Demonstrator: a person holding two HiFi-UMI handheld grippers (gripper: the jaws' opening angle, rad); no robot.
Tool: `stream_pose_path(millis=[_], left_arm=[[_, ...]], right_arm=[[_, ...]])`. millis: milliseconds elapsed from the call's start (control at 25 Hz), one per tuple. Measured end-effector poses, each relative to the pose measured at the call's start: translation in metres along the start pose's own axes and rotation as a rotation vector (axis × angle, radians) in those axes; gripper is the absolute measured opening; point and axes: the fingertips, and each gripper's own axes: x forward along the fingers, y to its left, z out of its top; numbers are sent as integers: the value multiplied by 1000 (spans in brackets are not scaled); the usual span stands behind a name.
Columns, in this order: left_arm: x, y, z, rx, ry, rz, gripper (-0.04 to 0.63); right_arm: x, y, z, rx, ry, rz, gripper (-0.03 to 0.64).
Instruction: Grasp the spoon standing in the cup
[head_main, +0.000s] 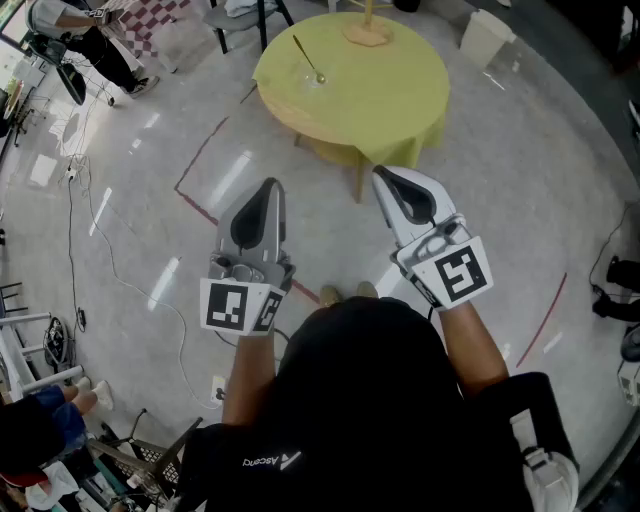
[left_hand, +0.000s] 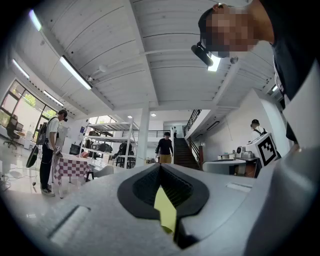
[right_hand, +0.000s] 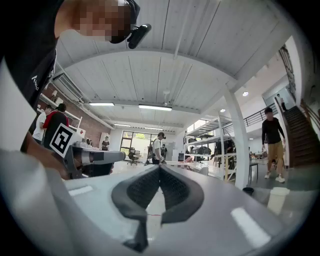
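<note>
A round table with a yellow cloth stands ahead of me in the head view. Near its left side is a clear cup holding a thin spoon that leans up and to the left. My left gripper and right gripper are held side by side over the floor, well short of the table and pointing toward it. Both are shut with nothing between the jaws. In the left gripper view the jaws meet at the tip, with yellow cloth showing through the gap behind. The right gripper looks the same.
A wooden stand base sits at the table's far edge. A white bin stands to the right beyond it, and a chair to the left. Red tape lines and cables lie on the floor. A person stands far left.
</note>
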Motion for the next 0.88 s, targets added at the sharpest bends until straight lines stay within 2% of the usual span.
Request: stream_pose_path(millis=[320, 600, 640, 680, 720, 880], left_arm=[[-3, 23, -7, -15, -1, -13, 11], [-4, 62, -13, -44, -12, -45, 15], [-2, 69, -14, -49, -10, -49, 42], [1, 76, -15, -56, -6, -54, 109], [5, 82, -17, -64, -1, -58, 130], [24, 100, -29, -87, 17, -67, 142]], right_arm=[[17, 6, -14, -8, 36, -26, 3], [46, 25, -22, -33, 69, -52, 3], [51, 27, -23, -37, 72, -53, 3], [56, 28, -24, -40, 77, -55, 3], [61, 27, -24, -42, 82, -58, 3], [77, 16, -31, -44, 92, -67, 3]])
